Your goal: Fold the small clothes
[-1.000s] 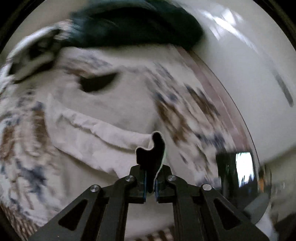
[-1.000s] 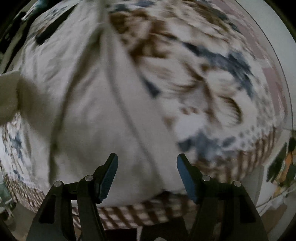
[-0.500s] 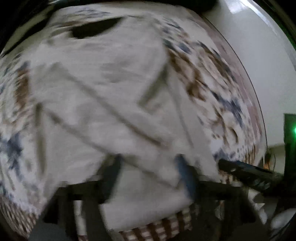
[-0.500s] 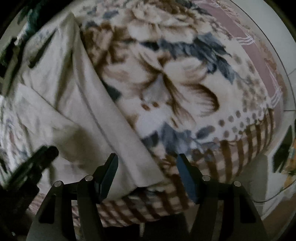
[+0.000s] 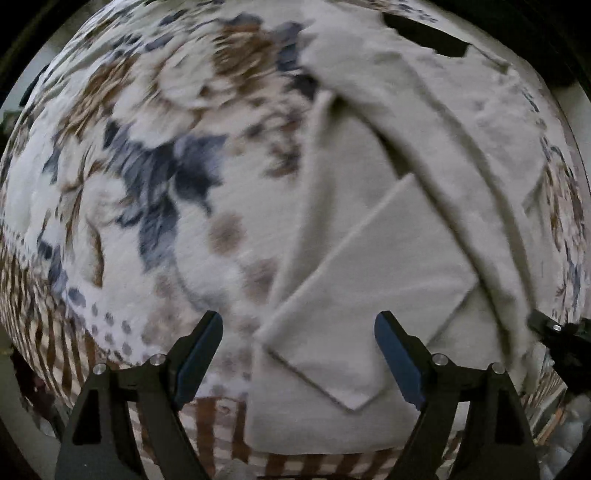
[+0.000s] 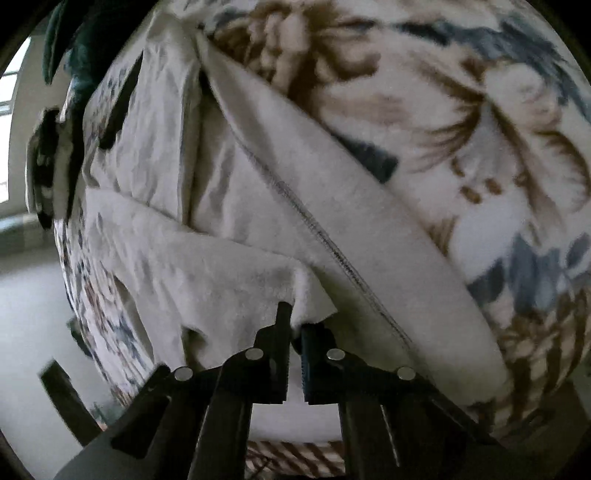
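Left wrist view: the left gripper point(image 5: 298, 345) is wide open, w/ nothing between its blue pads point(image 5: 199, 354). It hangs just above the near edge of a cream garment point(image 5: 369, 258), which lies on a flowered blanket point(image 5: 155, 177) in white, blue and brown. The garment takes the right half of the view. One corner of it is folded over the rest and makes a flat flap in front of the gripper. A long seam runs diagonally toward the far right, where a dark opening shows at the top. At the right edge, approx. level w/ the fingers, a black part of the right gripper point(image 5: 554, 332) touches the garment's border.

Right wrist view: the right gripper point(image 6: 293, 332) is closed on a corner of the garment point(image 6: 221, 229); the cloth is pinched between the two jaws and a bit lifted. The folded edge w/ a stitch line goes diagonally past the gripper. The blanket point(image 6: 461, 110) fills the right side. A dark green cloth point(image 6: 74, 33) is at the top left corner.
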